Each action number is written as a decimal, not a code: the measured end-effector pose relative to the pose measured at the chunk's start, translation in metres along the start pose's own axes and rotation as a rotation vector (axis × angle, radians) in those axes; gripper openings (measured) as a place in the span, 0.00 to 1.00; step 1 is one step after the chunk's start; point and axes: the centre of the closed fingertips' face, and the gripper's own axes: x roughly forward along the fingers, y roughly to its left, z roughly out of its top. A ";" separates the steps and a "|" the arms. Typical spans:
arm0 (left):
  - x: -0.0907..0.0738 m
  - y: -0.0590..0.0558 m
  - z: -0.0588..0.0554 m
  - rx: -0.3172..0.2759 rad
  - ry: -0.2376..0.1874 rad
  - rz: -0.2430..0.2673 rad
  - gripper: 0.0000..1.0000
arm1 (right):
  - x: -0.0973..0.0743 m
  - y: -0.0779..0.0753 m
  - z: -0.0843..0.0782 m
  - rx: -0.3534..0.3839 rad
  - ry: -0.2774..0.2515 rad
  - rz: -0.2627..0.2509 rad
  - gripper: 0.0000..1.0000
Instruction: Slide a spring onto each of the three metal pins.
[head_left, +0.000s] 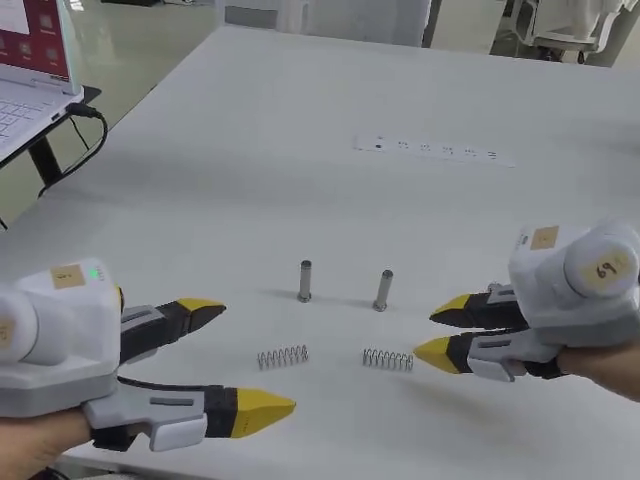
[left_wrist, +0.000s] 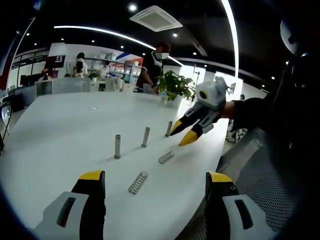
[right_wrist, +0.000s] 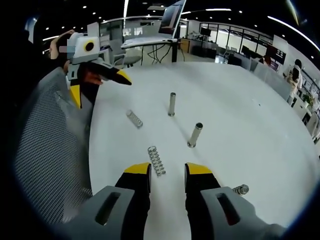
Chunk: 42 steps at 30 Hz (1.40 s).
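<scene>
Two bare metal pins (head_left: 305, 281) (head_left: 383, 290) stand upright on the white table (head_left: 330, 200). In front of them lie two loose springs (head_left: 282, 357) (head_left: 388, 359). My left gripper (head_left: 250, 357) is wide open at the lower left, close to the left spring (left_wrist: 138, 182). My right gripper (head_left: 431, 333) is narrowly open with nothing between its fingers, its tips just right of the other spring (right_wrist: 156, 160). A third pin (left_wrist: 169, 128) stands beside the right gripper and looks to have a coil around it (right_wrist: 241, 189).
A laptop (head_left: 30, 60) on a stand sits at the far left with a black cable (head_left: 90, 125). A flush socket strip (head_left: 432, 150) is set into the table's far side. A potted plant (left_wrist: 175, 86) and people stand beyond the table.
</scene>
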 end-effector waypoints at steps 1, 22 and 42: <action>0.000 0.000 0.000 0.000 0.000 0.000 0.79 | 0.001 0.001 0.001 -0.004 0.000 0.004 0.25; 0.000 0.001 0.000 0.000 -0.003 0.002 0.79 | 0.031 0.018 0.010 -0.103 0.060 0.089 0.24; -0.001 0.003 0.000 -0.008 -0.010 0.004 0.78 | 0.052 0.027 0.005 -0.169 0.140 0.148 0.22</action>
